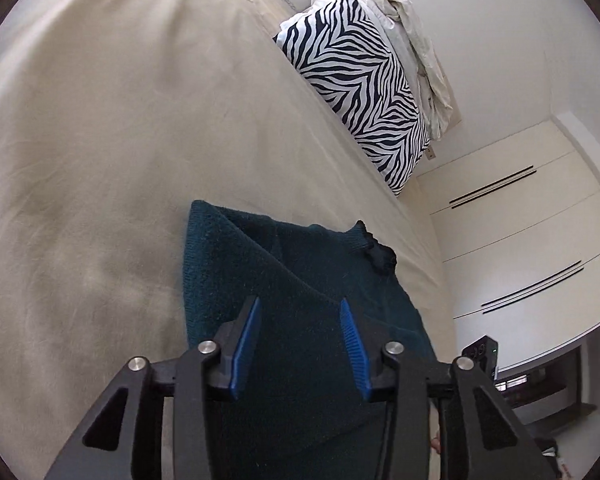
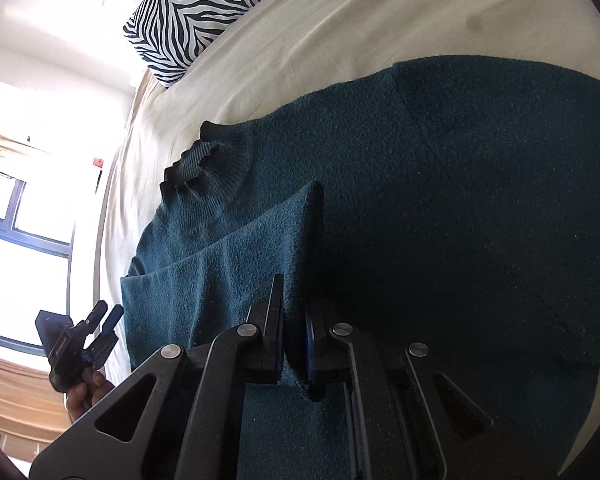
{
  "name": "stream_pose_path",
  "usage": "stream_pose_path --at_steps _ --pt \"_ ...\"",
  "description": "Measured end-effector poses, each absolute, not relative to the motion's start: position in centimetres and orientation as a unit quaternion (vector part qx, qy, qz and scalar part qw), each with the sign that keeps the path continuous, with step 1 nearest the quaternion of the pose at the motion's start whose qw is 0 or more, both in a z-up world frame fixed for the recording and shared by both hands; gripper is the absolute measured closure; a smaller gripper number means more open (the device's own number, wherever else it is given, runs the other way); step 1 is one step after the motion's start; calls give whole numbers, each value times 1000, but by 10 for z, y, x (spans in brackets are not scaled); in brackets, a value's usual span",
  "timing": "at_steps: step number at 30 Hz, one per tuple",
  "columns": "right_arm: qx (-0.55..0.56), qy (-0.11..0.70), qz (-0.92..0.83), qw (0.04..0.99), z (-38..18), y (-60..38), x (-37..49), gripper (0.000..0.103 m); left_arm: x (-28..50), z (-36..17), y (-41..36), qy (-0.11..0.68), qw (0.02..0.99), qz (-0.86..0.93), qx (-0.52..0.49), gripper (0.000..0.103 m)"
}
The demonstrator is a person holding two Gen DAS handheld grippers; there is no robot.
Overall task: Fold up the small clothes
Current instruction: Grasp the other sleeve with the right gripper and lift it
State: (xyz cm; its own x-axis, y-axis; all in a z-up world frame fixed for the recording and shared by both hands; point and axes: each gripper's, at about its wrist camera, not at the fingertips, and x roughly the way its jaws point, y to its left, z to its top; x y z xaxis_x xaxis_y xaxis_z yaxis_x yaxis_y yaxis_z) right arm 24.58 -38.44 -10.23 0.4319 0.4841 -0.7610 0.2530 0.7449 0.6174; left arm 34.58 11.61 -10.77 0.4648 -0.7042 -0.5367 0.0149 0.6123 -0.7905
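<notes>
a home bedroom. a bed (image 1: 120,120) with a cream sheet, a zebra-print pillow (image 1: 360,92), and white wardrobe doors (image 1: 532,216).

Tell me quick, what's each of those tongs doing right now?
Left tongs: open over the teal sweater, gripping nothing.
Right tongs: shut on a raised fold of the teal sweater.

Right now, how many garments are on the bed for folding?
1. A dark teal sweater lies spread on the beige bedsheet, near the zebra-print pillow. The right gripper is shut on a fold of it. More could lie outside both views.
</notes>
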Motion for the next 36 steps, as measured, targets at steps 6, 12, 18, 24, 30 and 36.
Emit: stream_pose_path --at_steps 6,12,18,24,30,36 --pt "364 526 83 764 -111 -390 249 96 367 -132 130 466 711 -282 -446 51" --pt "366 526 83 763 -115 -390 253 96 365 -128 121 473 712 -310 -417 43" --pt "363 527 84 764 -114 -391 251 96 338 -124 120 473 717 -332 -391 42" --pt "363 528 78 764 -112 -391 250 96 305 -125 126 470 719 -342 -380 42" --pt "369 526 72 763 -113 -390 248 96 274 -123 127 475 714 -356 -370 41" --pt "364 526 67 766 -110 -389 246 96 256 -122 121 487 717 -365 -341 41"
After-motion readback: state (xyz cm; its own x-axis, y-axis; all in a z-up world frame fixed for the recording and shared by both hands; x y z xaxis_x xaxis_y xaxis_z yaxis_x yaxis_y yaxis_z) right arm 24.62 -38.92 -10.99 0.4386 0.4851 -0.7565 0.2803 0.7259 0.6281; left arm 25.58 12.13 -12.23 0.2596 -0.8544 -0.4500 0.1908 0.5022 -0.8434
